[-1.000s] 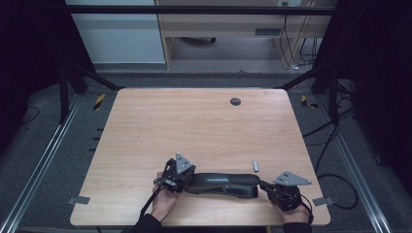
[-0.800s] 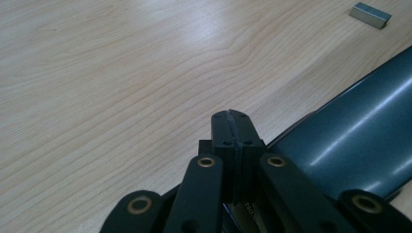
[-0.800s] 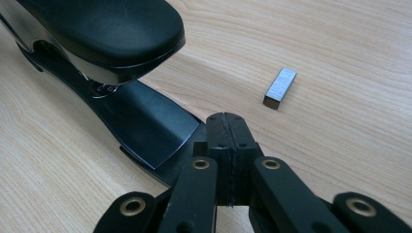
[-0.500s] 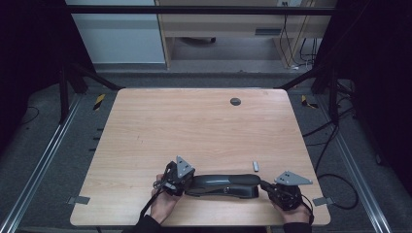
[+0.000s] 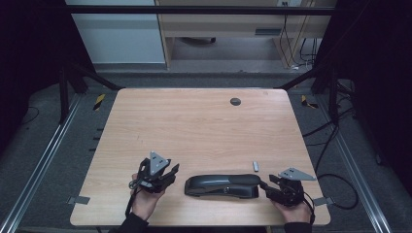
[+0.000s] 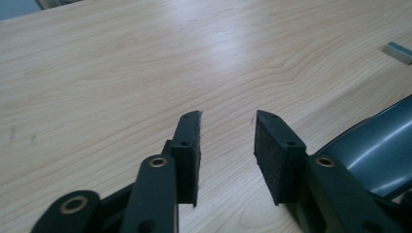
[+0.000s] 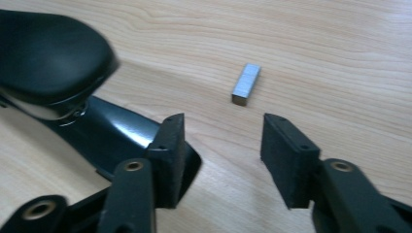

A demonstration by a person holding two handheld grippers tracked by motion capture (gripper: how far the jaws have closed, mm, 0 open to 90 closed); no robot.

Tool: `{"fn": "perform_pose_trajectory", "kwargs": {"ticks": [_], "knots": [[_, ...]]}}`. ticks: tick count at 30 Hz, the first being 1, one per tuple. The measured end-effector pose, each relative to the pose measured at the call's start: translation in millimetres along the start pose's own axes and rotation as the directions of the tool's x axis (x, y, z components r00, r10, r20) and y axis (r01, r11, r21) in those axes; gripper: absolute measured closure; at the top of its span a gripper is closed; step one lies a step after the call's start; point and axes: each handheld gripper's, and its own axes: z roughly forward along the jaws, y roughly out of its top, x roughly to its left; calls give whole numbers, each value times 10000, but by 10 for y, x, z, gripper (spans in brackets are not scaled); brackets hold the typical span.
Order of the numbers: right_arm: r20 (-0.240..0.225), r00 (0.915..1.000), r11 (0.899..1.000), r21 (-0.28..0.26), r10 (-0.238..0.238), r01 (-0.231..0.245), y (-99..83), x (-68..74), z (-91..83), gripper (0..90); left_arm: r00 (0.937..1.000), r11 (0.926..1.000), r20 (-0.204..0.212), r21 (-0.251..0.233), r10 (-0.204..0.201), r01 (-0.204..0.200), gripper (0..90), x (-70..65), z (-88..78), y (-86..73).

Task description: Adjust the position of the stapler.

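Stapler: we find a long black stapler (image 5: 222, 185) with a glossy moulded base and a matt rounded top, lying flat on the bench between the two grippers.
Staple block: a small grey metallic bar of staples (image 7: 246, 84) lies just ahead of the right gripper, apart from the stapler.
Left gripper: the left gripper (image 6: 227, 145) has flat black foam pads; its jaws stand apart over bare wood, with the stapler's end just to its right and untouched.
Right gripper: on the right gripper (image 7: 222, 150) the jaws stand wide; the stapler's base tip sits at its left pad, and we cannot tell if they touch. Nothing is clamped.
Change: both grippers were closed at the stapler's ends a second ago; both sets of jaws have just been opening. In the high view the left gripper (image 5: 156, 173) now sits clear of the stapler's end; the stapler has not shifted.
Bench: pale wood-grain bench (image 5: 194, 126), smooth, with rounded corners and a dark round grommet (image 5: 235, 101) on its far side.
Room: dark surroundings, grey floor, loose cables (image 5: 330, 145) beside the bench.
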Motion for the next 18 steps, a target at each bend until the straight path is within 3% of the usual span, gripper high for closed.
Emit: {"fn": "perform_pose_trajectory", "kwargs": {"ticks": [4, 9, 11, 14, 16, 18], "knots": [[506, 9987, 10000, 79, 55, -59, 17, -36, 20, 420, 9994, 9999, -348, 113, -67, 71, 547, 155, -111, -123], [500, 9982, 9988, 340, 342, -360, 29, -86, 49, 421, 9973, 9991, -607, 51, -411, 415, 510, 336, -251, -263], [792, 9967, 9991, 389, 161, -192, 32, -96, 67, 386, 9959, 9984, -711, 31, -567, 571, 496, 402, -315, -322], [945, 9954, 9989, 410, 177, -217, 39, -77, 61, 364, 9946, 9969, -678, -43, -789, 788, 488, 451, -372, -380], [573, 9976, 9966, 697, 399, -438, 45, -99, 68, 392, 9947, 9967, -638, -61, -807, 805, 480, 451, -389, -391], [654, 9974, 9972, 660, 318, -361, 31, -94, 54, 408, 9955, 9974, -629, -112, -715, 709, 470, 436, -401, -381]]}}
